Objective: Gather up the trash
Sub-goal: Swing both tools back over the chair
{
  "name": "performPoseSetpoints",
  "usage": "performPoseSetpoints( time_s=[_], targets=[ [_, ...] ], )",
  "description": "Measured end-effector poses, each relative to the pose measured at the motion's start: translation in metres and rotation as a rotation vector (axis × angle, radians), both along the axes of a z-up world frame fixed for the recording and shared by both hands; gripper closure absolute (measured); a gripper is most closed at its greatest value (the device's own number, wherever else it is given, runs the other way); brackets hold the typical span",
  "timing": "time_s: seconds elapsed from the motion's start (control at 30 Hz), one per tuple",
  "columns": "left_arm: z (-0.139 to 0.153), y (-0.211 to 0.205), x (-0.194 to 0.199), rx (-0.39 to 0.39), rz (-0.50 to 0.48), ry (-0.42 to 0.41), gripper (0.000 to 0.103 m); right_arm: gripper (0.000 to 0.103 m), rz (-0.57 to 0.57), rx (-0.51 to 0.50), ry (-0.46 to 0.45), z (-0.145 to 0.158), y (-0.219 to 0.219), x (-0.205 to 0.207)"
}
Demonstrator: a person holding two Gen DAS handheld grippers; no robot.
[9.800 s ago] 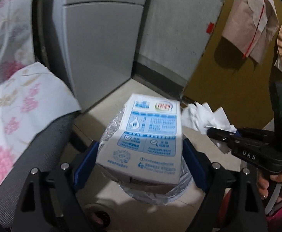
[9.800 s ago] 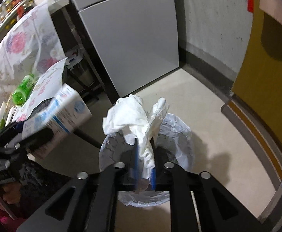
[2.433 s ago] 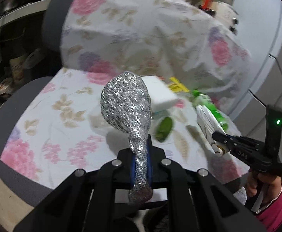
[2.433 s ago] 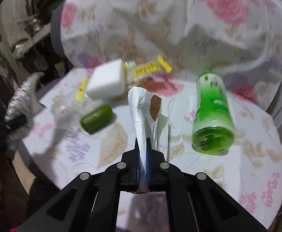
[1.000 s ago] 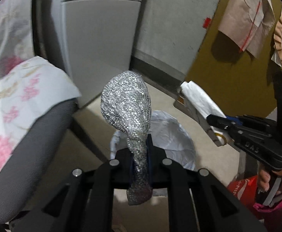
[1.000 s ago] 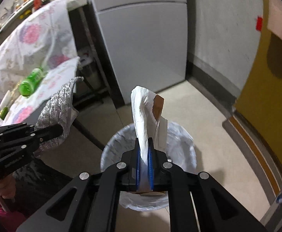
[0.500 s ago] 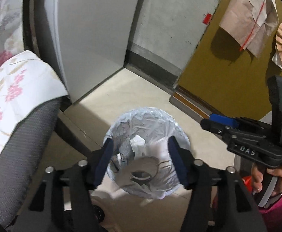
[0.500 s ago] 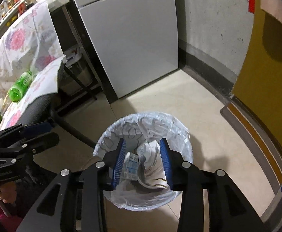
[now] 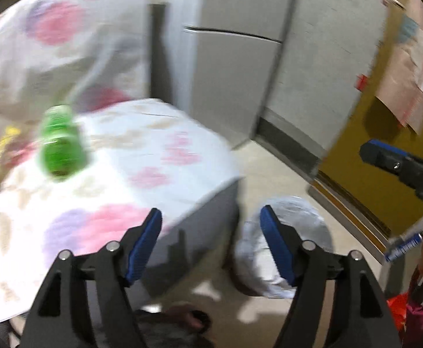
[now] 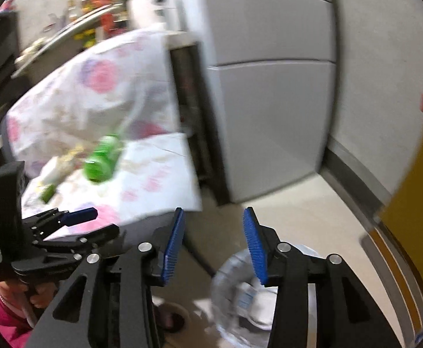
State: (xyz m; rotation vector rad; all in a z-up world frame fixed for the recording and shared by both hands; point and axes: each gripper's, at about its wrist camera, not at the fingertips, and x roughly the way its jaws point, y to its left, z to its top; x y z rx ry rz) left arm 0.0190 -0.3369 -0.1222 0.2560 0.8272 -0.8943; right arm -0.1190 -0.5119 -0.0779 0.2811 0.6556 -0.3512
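Both views are motion-blurred. My left gripper [image 9: 210, 237] is open and empty, above the edge of a chair seat covered in floral cloth [image 9: 141, 156]. My right gripper [image 10: 213, 240] is open and empty too. The trash bin with a clear liner [image 9: 284, 246] stands on the floor to the right of the chair; in the right wrist view [image 10: 249, 295] it holds white trash. A green bottle [image 9: 60, 148] lies on the seat, also in the right wrist view [image 10: 102, 159], with a small green item [image 10: 48, 193] and other blurred litter.
A grey fridge [image 9: 234, 66] stands behind the chair, with a cluttered shelf [image 10: 75, 17] further back. A yellow-brown door [image 9: 385, 150] is at the right. The floor is beige tile [image 10: 313, 211]. The other gripper shows in each view [image 9: 400, 168] [image 10: 54, 237].
Half a second ago both grippers hung open over the bin, having dropped the silver wrapper and the white paper in it. Both have now swung left toward the chair.
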Motion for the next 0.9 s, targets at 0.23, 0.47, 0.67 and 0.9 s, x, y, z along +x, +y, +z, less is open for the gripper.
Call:
performPoseSetpoints(
  time_s=[0.23, 0.47, 0.67, 0.9],
  targets=[
    [0.014, 0.093, 0.055, 0.013, 0.229, -0.040, 0.022, 0.047, 0.219, -0.036, 0.001, 0.011, 0.074, 0.096],
    [0.021, 0.179, 0.109, 0.026, 0.458, -0.048, 0.015, 0.036, 0.337, -0.063, 0.034, 0.005, 0.127, 0.166],
    [0.022, 0.235, 0.153, 0.031, 0.632, -0.043, 0.007, 0.029, 0.378, -0.070, 0.082, -0.010, 0.148, 0.223],
    [0.013, 0.250, 0.199, 0.013, 0.708, 0.022, 0.007, 0.029, 0.380, -0.071, 0.109, -0.021, 0.153, 0.273]
  ],
)
